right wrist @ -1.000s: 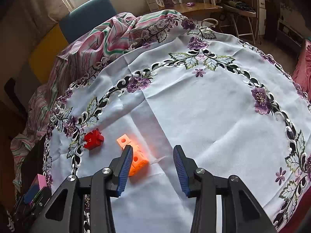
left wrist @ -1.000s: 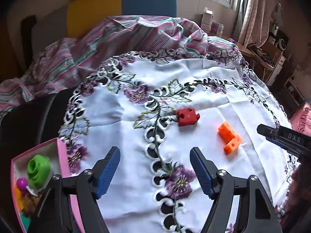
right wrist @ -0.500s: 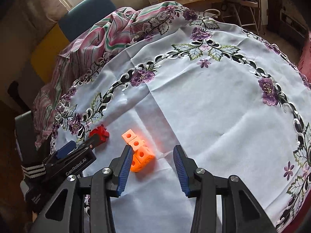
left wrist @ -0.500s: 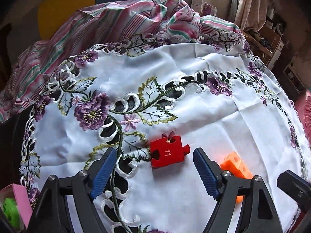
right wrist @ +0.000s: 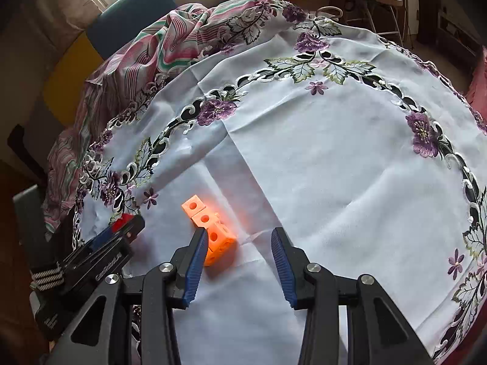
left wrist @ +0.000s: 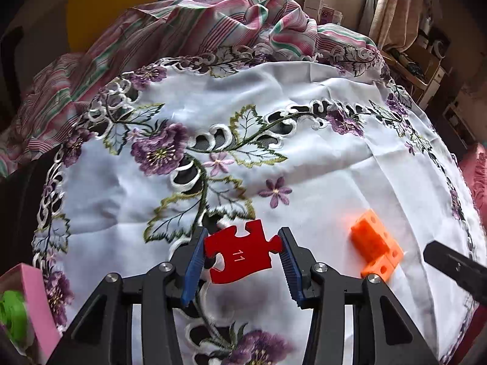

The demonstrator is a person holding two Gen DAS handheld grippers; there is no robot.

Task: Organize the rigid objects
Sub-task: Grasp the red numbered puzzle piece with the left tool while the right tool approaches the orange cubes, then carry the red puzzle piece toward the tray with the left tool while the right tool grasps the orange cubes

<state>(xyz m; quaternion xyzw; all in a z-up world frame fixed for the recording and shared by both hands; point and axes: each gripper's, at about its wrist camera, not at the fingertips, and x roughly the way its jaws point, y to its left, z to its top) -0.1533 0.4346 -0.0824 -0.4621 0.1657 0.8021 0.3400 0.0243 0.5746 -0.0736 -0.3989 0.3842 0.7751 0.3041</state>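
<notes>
Embroidered white tablecloth, two toys left to sort.
Lower centre, the left gripper clamps the red puzzle piece by its edges; its thin profile could twist free. The right gripper stands spread, one pad touching the orange block, risking a nudge.

The left gripper is now closed in on the red puzzle piece marked 11, its blue pads touching both sides; 1 second ago it stood wide open, well back from the piece, and half a second ago the piece lay loose between the spread fingers. The pink box has slid toward the left edge of the left wrist view. The right gripper, spread as wide as before, is nearer the orange block, whose near cube now touches its left pad.
</notes>
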